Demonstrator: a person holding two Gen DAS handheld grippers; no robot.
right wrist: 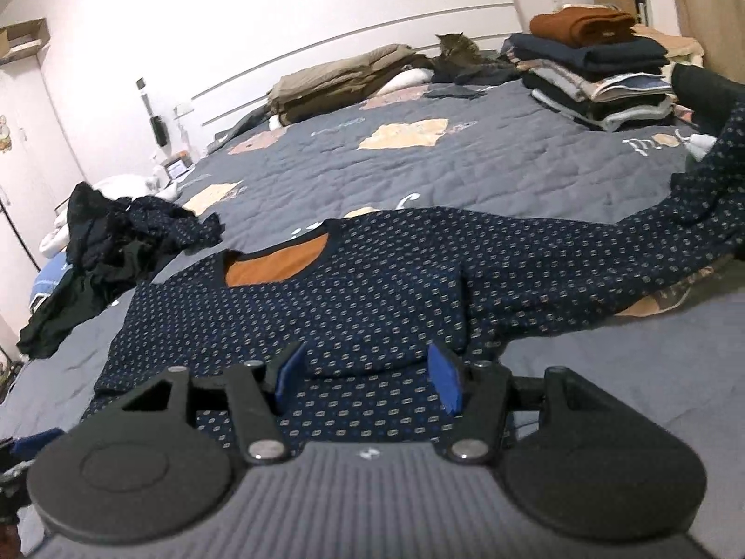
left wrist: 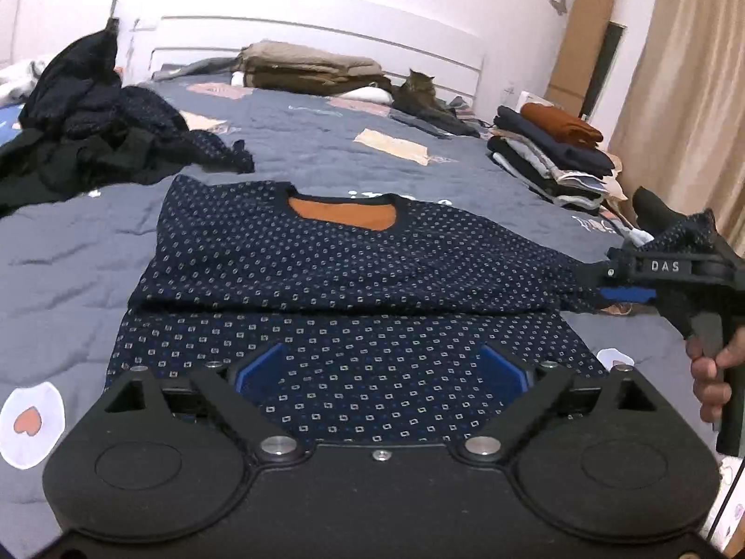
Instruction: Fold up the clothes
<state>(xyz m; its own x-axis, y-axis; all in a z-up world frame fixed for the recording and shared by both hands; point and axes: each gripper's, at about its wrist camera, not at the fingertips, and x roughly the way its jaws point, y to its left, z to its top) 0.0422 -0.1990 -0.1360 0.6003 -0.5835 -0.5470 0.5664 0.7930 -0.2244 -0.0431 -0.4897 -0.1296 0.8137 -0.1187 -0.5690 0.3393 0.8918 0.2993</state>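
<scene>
From the left wrist, we see the left gripper [left wrist: 382,368] with its blue pads spread wide and nothing between them, poised over the hem of the sweater [left wrist: 326,256], which lies flat on the bed [left wrist: 70,251]. At the frame's right edge the right gripper [left wrist: 624,286], held by a hand [left wrist: 712,372], overlaps the end of the sleeve [left wrist: 535,261]; we cannot tell whether it touches the cloth.

From the right wrist, its pads stand apart, gripping nothing, low over the sweater's near edge. The sleeve runs off right and rises, its end cut off by the frame. The sweater is navy with small pale squares, orange inside the neck, with a fold ridge across the body.
</scene>
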